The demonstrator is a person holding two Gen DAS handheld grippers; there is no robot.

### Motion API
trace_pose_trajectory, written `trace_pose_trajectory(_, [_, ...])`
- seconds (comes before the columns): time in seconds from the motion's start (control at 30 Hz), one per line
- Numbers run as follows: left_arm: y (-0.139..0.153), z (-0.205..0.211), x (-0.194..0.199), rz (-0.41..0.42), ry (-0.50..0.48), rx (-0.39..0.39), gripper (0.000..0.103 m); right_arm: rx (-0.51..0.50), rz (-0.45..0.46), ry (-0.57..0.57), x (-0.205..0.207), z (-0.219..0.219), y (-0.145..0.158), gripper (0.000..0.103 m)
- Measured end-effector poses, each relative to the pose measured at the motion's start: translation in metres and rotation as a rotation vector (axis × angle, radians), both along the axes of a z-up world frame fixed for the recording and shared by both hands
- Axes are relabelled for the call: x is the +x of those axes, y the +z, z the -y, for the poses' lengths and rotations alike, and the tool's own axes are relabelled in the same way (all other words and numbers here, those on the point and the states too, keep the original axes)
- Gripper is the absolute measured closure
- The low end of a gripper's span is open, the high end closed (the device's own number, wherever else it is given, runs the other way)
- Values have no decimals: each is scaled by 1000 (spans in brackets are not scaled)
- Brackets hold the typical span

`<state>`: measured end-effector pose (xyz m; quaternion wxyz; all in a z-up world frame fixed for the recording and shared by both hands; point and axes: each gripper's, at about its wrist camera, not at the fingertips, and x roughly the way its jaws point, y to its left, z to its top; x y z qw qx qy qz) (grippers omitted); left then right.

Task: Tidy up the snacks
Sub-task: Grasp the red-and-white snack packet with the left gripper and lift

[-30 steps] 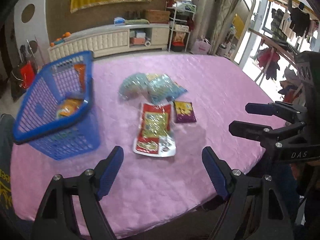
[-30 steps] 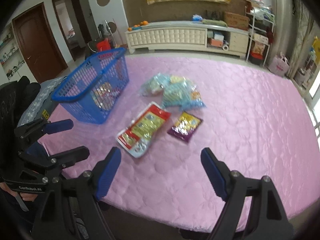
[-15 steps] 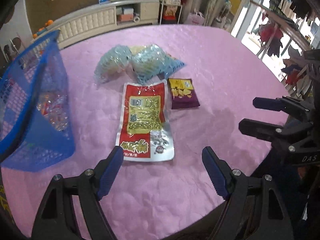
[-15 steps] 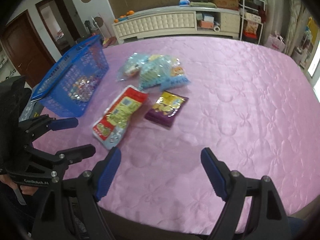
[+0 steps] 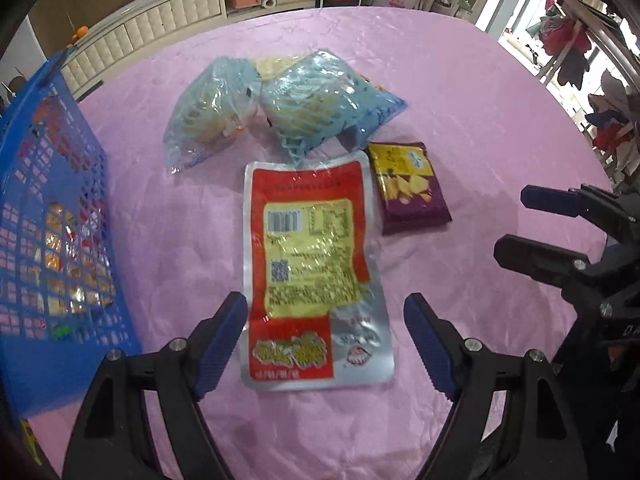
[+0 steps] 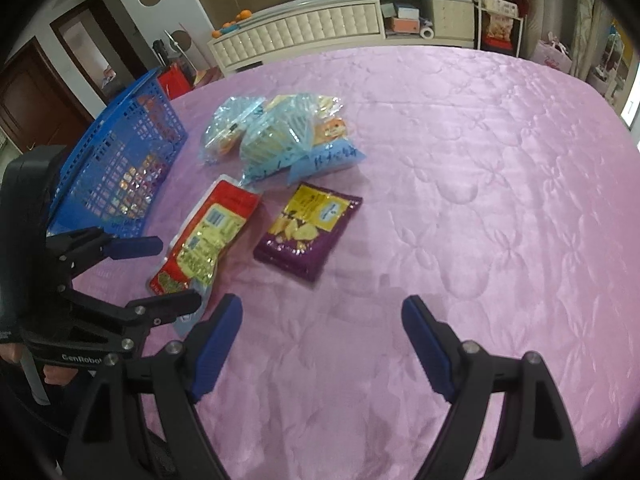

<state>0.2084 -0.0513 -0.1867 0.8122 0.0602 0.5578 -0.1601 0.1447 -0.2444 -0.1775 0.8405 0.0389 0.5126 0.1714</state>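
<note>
A red and silver pouch [image 5: 312, 264] [image 6: 204, 236] lies flat on the pink tablecloth [image 6: 480, 200]. My left gripper [image 5: 324, 308] [image 6: 174, 272] is open, its blue pads standing either side of the pouch's near end without pressing it. Right of the pouch lies a purple chips packet [image 5: 408, 188] [image 6: 308, 232]. Behind both sit two light blue bags [image 5: 320, 100] [image 6: 280, 140]. My right gripper [image 6: 322, 306] [image 5: 520, 222] is open over bare cloth, just short of the purple packet.
A blue mesh basket [image 5: 52, 220] [image 6: 120, 160] with several snacks inside stands at the table's left side, close to the left gripper. A white cabinet [image 6: 304, 28] runs along the wall beyond the table. A person's hand holds the left gripper.
Both grippers have come down and forward toward the snacks. The left one now straddles the red pouch's near end, and the basket has slid to the left view's edge. Both stayed open.
</note>
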Motion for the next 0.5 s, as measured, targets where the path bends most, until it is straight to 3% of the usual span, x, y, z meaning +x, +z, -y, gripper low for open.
trace_pose_trajectory(0.3, [-14, 6, 32, -69, -26, 6, 24, 20, -22, -2, 16, 2, -7, 18])
trace_pose_trajectory(0.5, [-22, 15, 48, -77, -41, 68, 24, 26, -35, -6, 23, 5, -12, 18])
